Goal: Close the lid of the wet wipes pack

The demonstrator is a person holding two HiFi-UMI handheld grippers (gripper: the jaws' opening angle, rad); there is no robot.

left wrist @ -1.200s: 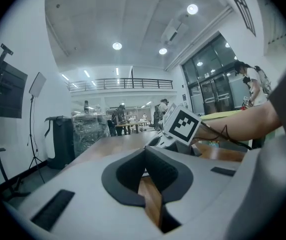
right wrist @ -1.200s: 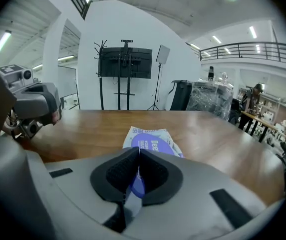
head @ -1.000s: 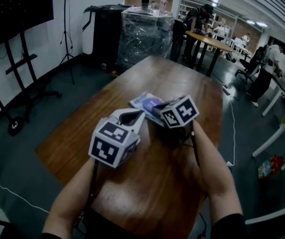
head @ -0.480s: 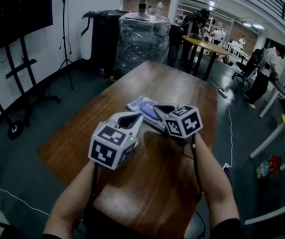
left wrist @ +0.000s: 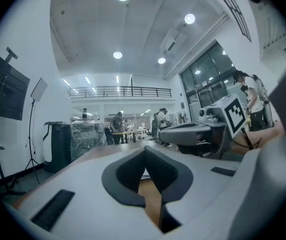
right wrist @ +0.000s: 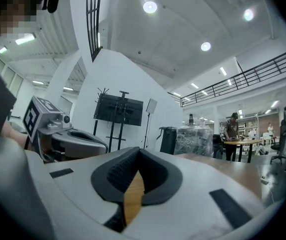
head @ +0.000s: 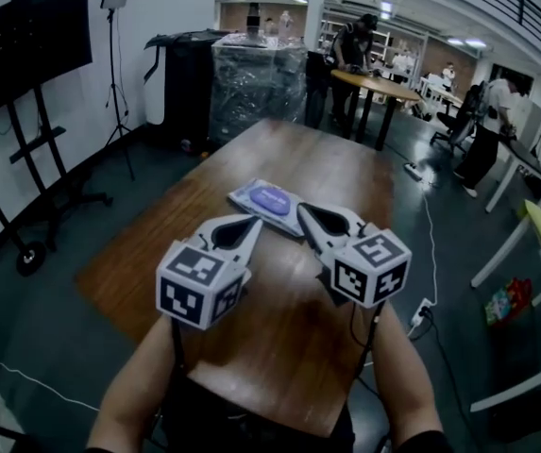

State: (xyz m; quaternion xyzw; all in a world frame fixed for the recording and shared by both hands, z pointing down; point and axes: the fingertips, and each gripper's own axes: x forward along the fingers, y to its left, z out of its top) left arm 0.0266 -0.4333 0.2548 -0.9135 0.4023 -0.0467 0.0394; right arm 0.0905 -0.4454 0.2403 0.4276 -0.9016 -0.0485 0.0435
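The wet wipes pack (head: 268, 200), pale with a purple oval lid that looks flat, lies on the wooden table (head: 279, 310) just beyond both grippers. My left gripper (head: 255, 222) hovers near its front left and is shut, with nothing between the jaws. My right gripper (head: 304, 210) hovers by the pack's front right corner, also shut and empty. Neither touches the pack. In the left gripper view the left gripper (left wrist: 144, 151) has its jaw tips closed together, and the right gripper's body (left wrist: 197, 134) shows beside it. In the right gripper view the right gripper (right wrist: 137, 152) is closed too.
A plastic-wrapped pallet (head: 258, 81) and a black cart stand beyond the table's far end. A screen on a wheeled stand (head: 26, 83) is at the left. People work at tables (head: 383, 85) further back. A cable runs along the floor at the right.
Both grippers drew back from the pack toward me and rose; the right one moved most and swung right. The pack, partly hidden before, now shows whole.
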